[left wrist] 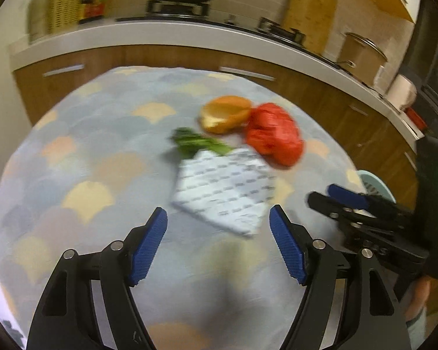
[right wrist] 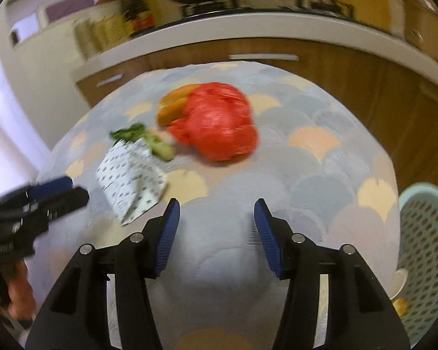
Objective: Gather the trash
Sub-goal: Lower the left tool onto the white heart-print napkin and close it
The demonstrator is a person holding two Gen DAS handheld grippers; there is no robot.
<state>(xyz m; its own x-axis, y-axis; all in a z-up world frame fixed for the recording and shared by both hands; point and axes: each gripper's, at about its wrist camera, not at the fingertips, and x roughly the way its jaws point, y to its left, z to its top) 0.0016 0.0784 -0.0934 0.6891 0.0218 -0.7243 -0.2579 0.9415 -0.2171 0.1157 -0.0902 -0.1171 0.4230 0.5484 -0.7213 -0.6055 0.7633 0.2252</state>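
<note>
We see the printed white wrapper (left wrist: 223,191) lying flat on the scallop-patterned tablecloth (left wrist: 81,172), one corner pointing toward the left gripper (left wrist: 218,245), whose jaws stand apart and empty. A green vegetable scrap (left wrist: 200,144), orange peel (left wrist: 224,113) and red plastic bag (left wrist: 273,134) lie just behind it. The right gripper (right wrist: 216,234) is likewise apart, holding nothing. A mint perforated basket (right wrist: 426,250) stands at the table's right edge. Wooden kitchen cabinets (left wrist: 166,57) lie beyond. Wrapper print is too blurred to read.

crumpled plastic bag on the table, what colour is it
Red. The crumpled plastic bag shows best in the right wrist view, beside the orange peel.
</note>
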